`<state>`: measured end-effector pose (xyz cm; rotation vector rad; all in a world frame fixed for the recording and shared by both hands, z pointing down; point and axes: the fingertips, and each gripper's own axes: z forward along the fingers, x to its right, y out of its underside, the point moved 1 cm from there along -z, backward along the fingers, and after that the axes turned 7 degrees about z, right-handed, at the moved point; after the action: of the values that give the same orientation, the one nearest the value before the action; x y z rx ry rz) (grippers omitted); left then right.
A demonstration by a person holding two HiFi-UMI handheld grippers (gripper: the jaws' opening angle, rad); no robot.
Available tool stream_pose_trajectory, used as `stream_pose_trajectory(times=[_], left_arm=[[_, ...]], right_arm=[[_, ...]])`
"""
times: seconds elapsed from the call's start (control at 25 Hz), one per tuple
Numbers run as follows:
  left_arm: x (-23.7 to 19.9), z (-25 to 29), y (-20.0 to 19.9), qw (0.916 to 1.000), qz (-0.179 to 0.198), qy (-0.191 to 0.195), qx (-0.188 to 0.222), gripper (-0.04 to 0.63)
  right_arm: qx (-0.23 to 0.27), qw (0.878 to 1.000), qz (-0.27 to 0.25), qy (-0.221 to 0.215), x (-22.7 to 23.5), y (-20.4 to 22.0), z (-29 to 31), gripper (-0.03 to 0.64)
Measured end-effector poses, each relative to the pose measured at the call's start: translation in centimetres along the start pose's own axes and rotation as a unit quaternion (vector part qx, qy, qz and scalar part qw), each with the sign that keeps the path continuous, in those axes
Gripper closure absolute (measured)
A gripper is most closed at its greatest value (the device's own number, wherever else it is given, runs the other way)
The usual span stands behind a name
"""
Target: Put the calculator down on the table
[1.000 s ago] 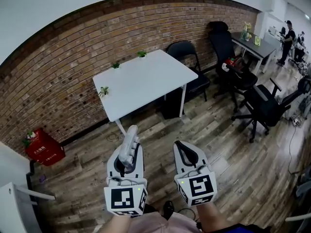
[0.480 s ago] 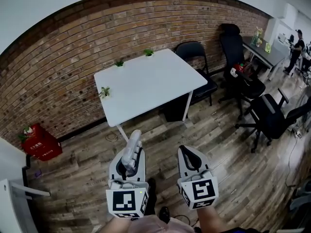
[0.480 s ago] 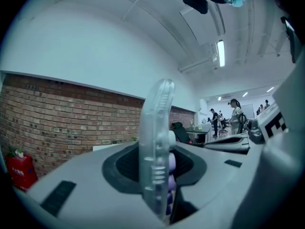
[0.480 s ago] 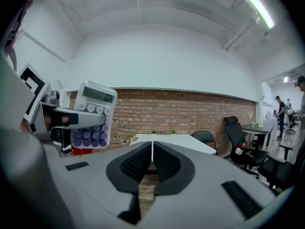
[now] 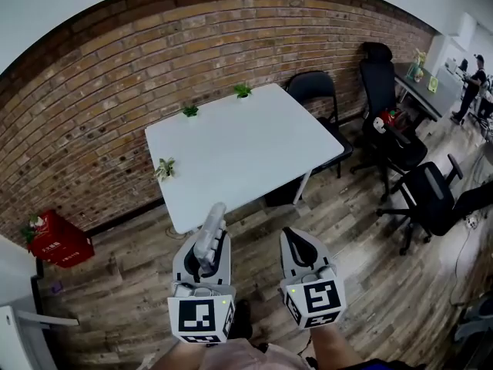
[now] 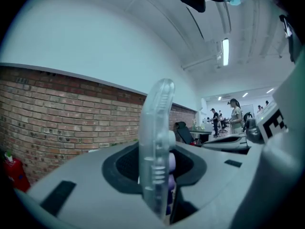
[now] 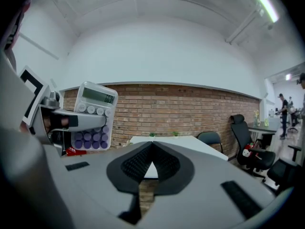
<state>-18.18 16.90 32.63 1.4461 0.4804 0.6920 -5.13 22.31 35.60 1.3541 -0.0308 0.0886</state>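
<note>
Head view, nearest first: the left gripper (image 5: pixel 203 247) is clamped on the calculator (image 5: pixel 210 226), which stands on edge between its 2 jaws and sticks out past their tips. Left gripper view shows that calculator edge-on, a clear casing with purple keys on its right face, pinched between the dark pads. The right gripper (image 5: pixel 294 237) is just beside it, level with it, jaws pressed together with nothing in them; in the right gripper view, the calculator's display and rows of purple keys show at the left. Both grippers hang over the wood floor (image 5: pixel 362 284), short of the near edge of the white table (image 5: pixel 246 149), so the calculator is in the air, not on the table. 3 small green plants (image 5: pixel 189 110) sit along the table's far and left edges. Beyond stand a black folding chair (image 5: pixel 316 91) and the brick wall (image 5: pixel 115 83).
</note>
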Motion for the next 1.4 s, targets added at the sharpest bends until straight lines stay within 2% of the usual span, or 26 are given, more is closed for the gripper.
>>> stream_pose_trajectory(times=[0.32, 0.84, 1.12, 1.4], left_arm=[[-2.8, 7.5, -1.5, 0.9993, 0.005, 0.029, 0.021, 0.46], [-0.8, 14.5, 0.7, 0.997, -0.005, 0.076, -0.015, 0.46], [0.3, 20.4, 2.8, 0.9975, -0.005, 0.058, -0.039, 0.46], [-1.0, 28.2, 2.8, 0.9982, -0.005, -0.004, -0.06, 0.46]], right_arm=[[0.025, 0.999, -0.005, 0.036, 2.7, -3.4, 5.6, 0.614], [0.007, 0.998, 0.016, 0.063, 7.6, -2.5, 9.3, 0.614], [-0.004, 0.999, 0.022, 0.032, 12.0, -1.7, 14.9, 0.614], [-0.021, 0.999, 0.015, -0.045, 16.4, -3.2, 24.1, 0.614]])
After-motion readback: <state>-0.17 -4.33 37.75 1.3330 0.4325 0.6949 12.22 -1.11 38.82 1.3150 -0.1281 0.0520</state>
